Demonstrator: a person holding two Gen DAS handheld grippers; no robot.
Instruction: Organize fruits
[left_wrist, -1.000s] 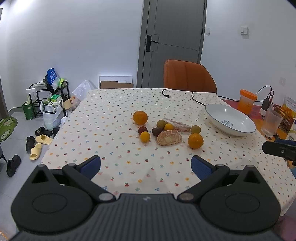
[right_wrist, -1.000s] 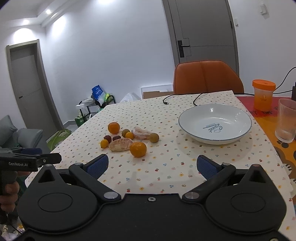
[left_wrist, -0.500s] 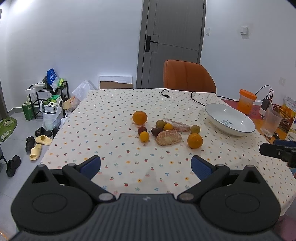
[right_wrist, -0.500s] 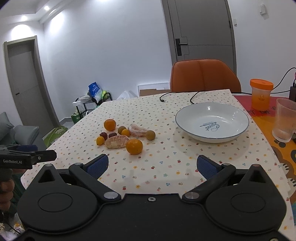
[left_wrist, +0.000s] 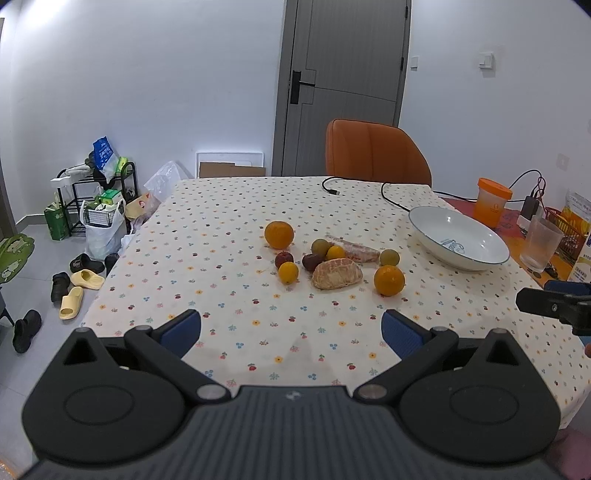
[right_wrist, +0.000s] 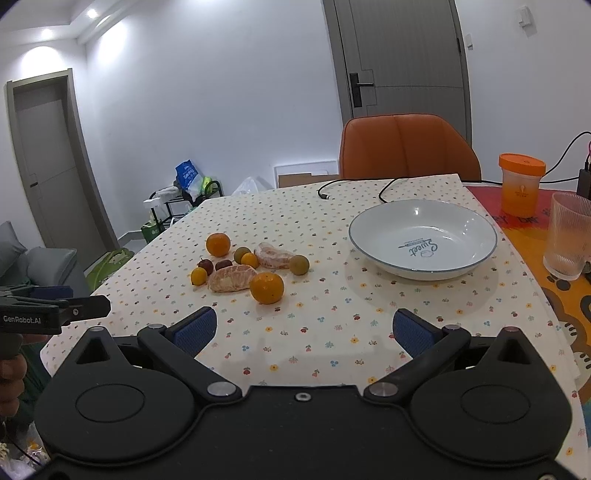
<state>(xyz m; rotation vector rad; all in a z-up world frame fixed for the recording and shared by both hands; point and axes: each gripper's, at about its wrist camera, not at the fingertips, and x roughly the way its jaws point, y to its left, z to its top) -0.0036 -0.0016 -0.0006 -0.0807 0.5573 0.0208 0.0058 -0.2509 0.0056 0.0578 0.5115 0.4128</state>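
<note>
Several fruits lie in a cluster mid-table: a near orange (left_wrist: 389, 280) (right_wrist: 267, 287), a far orange (left_wrist: 279, 234) (right_wrist: 218, 244), a peeled citrus half (left_wrist: 336, 273) (right_wrist: 232, 278), another peeled piece (right_wrist: 275, 256), small yellow, dark red and green fruits. An empty white bowl (left_wrist: 458, 238) (right_wrist: 422, 238) stands to their right. My left gripper (left_wrist: 291, 330) is open over the near table edge, well short of the fruit. My right gripper (right_wrist: 302, 330) is open too, nothing between its fingers, short of the near orange.
An orange chair (left_wrist: 376, 153) stands at the far side. A black cable (left_wrist: 386, 192) trails near the bowl. An orange-lidded cup (right_wrist: 521, 184) and a ribbed glass (right_wrist: 568, 236) stand on the right. Shoes and a cluttered rack (left_wrist: 92, 192) are on the floor at left.
The right gripper has moved a little forward and left toward the fruit; the fruit looks nearer in its view. The left gripper has barely shifted. Both stay open.
</note>
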